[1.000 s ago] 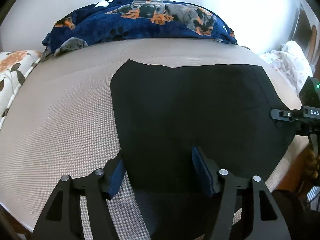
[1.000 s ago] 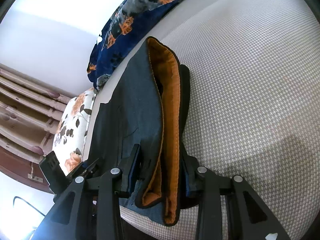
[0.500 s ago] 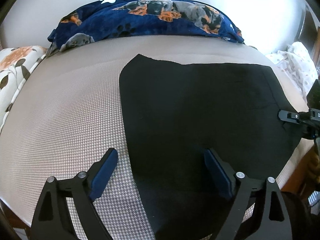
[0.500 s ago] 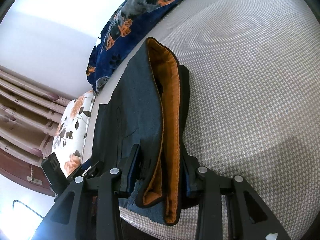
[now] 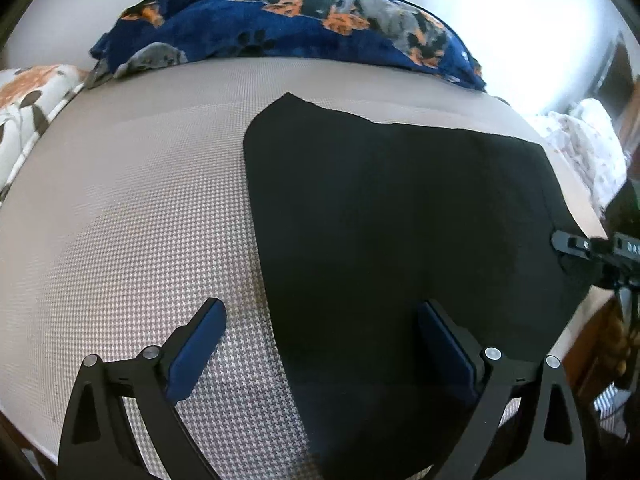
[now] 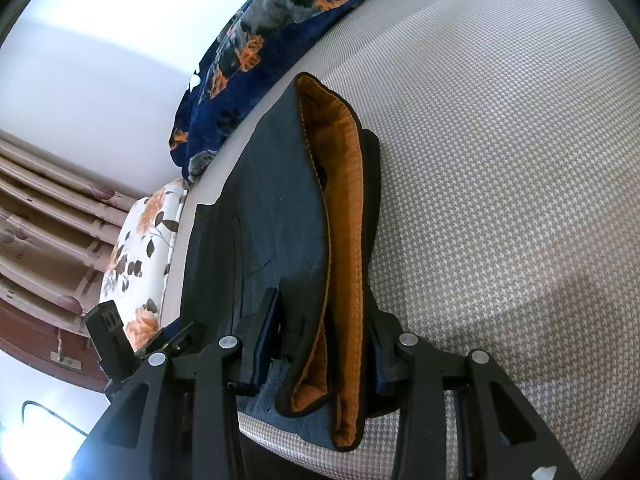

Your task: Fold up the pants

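The dark pants (image 5: 392, 216) lie flat on the houndstooth bed cover (image 5: 132, 216). In the right wrist view they look dark grey (image 6: 276, 216) with an orange-lined waistband (image 6: 340, 208). My left gripper (image 5: 322, 330) is open and empty above the pants' near left edge. My right gripper (image 6: 324, 340) is shut on the waistband end of the pants at the bed's near edge; it also shows at the right of the left wrist view (image 5: 592, 248).
A navy dog-print blanket (image 5: 288, 20) lies along the far side of the bed by the wall. A floral pillow (image 5: 28, 92) lies at the left. White patterned cloth (image 5: 588, 148) is at the far right. Curtains (image 6: 44, 224) hang beyond the pillow.
My left gripper has opened, let go of the pants' edge and drawn back from it. My right gripper keeps its hold on the waistband.
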A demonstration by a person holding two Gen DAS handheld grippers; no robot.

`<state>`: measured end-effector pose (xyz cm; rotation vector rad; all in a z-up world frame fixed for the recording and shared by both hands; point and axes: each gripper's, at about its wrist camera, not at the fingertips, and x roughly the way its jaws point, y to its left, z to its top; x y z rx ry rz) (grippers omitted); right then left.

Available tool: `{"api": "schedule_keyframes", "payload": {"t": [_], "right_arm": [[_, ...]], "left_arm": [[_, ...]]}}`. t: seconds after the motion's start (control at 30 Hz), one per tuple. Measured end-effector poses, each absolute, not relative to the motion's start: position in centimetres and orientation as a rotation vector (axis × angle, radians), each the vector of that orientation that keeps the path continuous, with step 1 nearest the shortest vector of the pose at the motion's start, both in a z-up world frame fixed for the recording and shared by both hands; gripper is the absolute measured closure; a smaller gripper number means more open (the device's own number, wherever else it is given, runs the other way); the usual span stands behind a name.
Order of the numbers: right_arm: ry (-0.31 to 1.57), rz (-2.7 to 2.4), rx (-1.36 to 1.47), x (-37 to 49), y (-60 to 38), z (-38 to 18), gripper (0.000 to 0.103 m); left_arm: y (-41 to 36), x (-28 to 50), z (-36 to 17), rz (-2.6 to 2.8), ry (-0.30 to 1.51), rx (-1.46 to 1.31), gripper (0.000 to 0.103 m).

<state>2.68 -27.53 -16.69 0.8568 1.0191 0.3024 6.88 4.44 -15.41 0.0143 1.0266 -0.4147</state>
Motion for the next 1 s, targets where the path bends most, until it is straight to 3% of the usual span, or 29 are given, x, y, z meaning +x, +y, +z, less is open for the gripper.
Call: {"api": "schedule_keyframes", "payload": {"t": [0.4,0.63,0.87,1.0], "right_arm": [[1.035,0.321,0.879,2.8,-28.0,-16.9,0.063],[1.045,0.361,0.890,3.3,-27.7,-16.6,0.048],[1.076,0.407,0.837,3.9,-27.0,-16.1,0.034],[1.106,0.444,0.861,4.3,-27.5,-16.3,0.034]], "left_arm": [[2.7,6.3,-15.3,-0.687,1.053,0.022,0.006],[4.5,9.1,-15.3,-0.805,1.129,-0.186,0.008],[5.0,11.6,-15.9,-0.890,1.211,-0.271,0.033],[5.8,12.1,-16.3,-0.924,1.241,-0.304,0.042]]}}
